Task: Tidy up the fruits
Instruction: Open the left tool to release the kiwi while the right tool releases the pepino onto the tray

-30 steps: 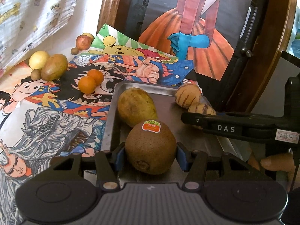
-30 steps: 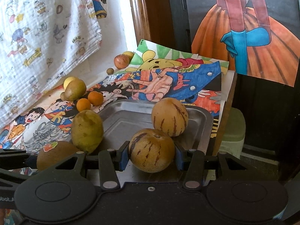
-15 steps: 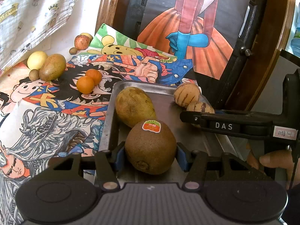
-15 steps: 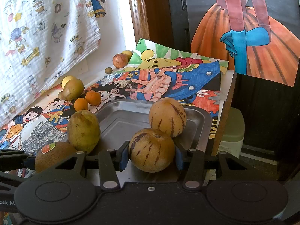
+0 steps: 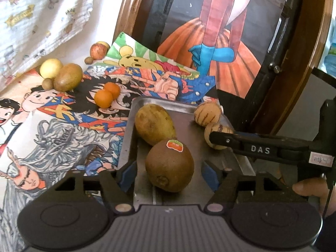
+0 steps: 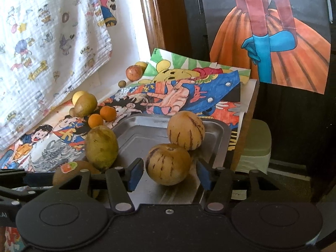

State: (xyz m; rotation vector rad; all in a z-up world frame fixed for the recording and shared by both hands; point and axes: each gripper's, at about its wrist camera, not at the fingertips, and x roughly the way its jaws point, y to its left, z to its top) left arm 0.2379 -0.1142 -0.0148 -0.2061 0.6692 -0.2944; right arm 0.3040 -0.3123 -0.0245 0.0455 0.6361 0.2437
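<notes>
In the left wrist view, the left gripper (image 5: 169, 170) has its fingers spread wide on both sides of a kiwi (image 5: 169, 165) which lies on the metal tray (image 5: 128, 138), with a gap on each side. In the right wrist view, the right gripper (image 6: 169, 171) is also spread, not touching the striped pepino melon (image 6: 168, 163) on the same tray, just beside a second one (image 6: 185, 133)

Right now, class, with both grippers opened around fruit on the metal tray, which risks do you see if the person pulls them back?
1. The kiwi lies free between the left gripper fingers, near the metal tray front; a brushing finger might roll it off.
2. The near striped melon rests against the far striped melon; nudging one with the right gripper could shift both.
</notes>
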